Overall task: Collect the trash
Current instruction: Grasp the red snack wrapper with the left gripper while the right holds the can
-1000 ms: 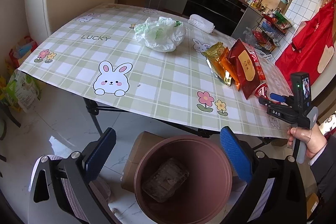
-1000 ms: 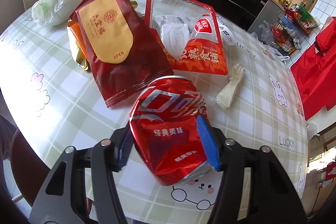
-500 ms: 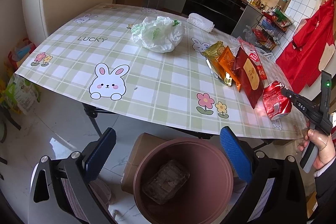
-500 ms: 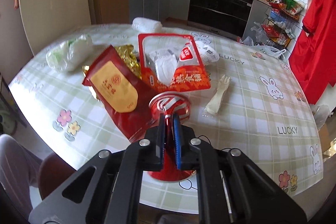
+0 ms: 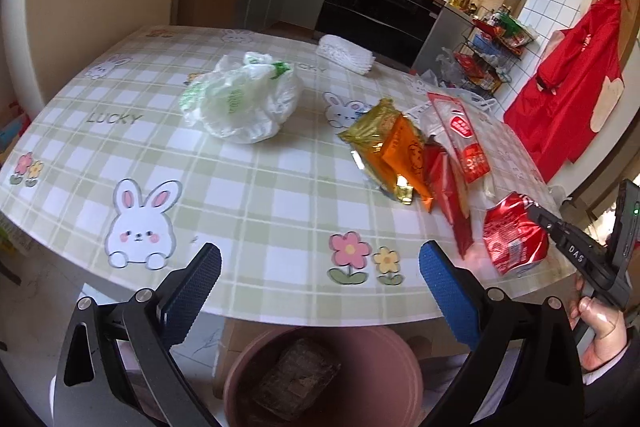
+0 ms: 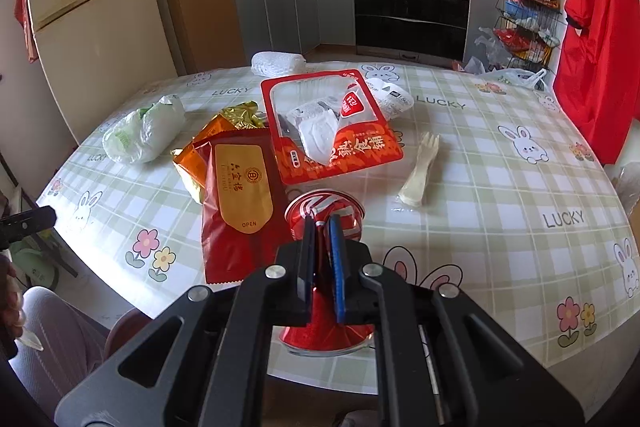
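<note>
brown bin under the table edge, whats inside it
The brown bin holds one flattened, crumpled dark packet on its bottom. The nearest part of the bin's inside is cut off by the frame, so anything there is unseen.

Landmark: the snack wrapper pile (image 5: 416, 163) on the table (image 5: 248, 195)
Left of the pile: bare checked cloth runs to the table edge, broken only by the white plastic bag (image 5: 244, 103)
Behind the pile: a white mesh roll (image 5: 346, 53) near the far edge
Right of the pile: a plastic fork (image 6: 420, 169) lies alone, open cloth beyond it
Front of the pile: the crushed red can (image 6: 324, 223) crowds the edge
Below the edge: the brown bin (image 5: 324, 379) mouth stands clear
</note>
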A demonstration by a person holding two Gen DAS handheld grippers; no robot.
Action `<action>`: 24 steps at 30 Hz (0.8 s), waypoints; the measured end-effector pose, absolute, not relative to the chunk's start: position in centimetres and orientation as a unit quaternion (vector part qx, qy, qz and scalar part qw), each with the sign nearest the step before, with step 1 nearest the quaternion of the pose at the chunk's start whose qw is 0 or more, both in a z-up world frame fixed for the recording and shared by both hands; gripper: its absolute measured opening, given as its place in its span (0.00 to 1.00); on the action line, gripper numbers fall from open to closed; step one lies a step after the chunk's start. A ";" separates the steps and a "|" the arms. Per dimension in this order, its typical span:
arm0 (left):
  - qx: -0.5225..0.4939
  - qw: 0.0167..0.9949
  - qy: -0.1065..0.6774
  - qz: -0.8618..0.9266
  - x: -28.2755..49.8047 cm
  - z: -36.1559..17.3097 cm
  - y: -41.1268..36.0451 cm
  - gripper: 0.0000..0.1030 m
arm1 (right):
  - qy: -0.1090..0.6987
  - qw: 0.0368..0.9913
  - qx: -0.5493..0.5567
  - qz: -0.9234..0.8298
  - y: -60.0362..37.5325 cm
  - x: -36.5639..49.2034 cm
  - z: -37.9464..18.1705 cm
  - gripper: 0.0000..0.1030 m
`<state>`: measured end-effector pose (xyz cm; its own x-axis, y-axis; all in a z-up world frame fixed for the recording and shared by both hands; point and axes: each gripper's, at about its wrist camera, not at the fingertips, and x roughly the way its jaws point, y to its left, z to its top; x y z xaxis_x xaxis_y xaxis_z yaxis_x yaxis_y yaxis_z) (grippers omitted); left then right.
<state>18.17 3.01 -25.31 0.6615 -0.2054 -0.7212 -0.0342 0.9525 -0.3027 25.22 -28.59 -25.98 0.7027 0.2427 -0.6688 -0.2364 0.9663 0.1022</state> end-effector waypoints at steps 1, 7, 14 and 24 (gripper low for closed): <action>-0.151 0.897 0.410 -0.064 18.7 -25.4 2.0 0.94 | 0.362 0.923 0.011 0.129 -28.8 25.1 -26.0 0.11; -0.189 0.860 0.445 -0.161 23.9 -27.8 -5.1 0.90 | 0.350 0.929 0.026 0.120 -29.8 24.0 -25.7 0.11; -0.250 0.827 0.484 -0.137 28.7 -31.2 -8.3 0.73 | 0.344 0.932 0.049 0.105 -32.1 23.1 -25.3 0.11; -0.222 0.839 0.480 -0.131 28.6 -29.9 -9.7 0.09 | 0.327 0.938 0.055 0.101 -33.0 21.4 -23.9 0.11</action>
<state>28.64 -9.68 -29.90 0.5046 -0.4327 -0.7471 0.0073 0.8674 -0.4975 21.44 -33.00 -23.87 0.7661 0.2263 -0.6016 -0.1545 0.9734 0.1693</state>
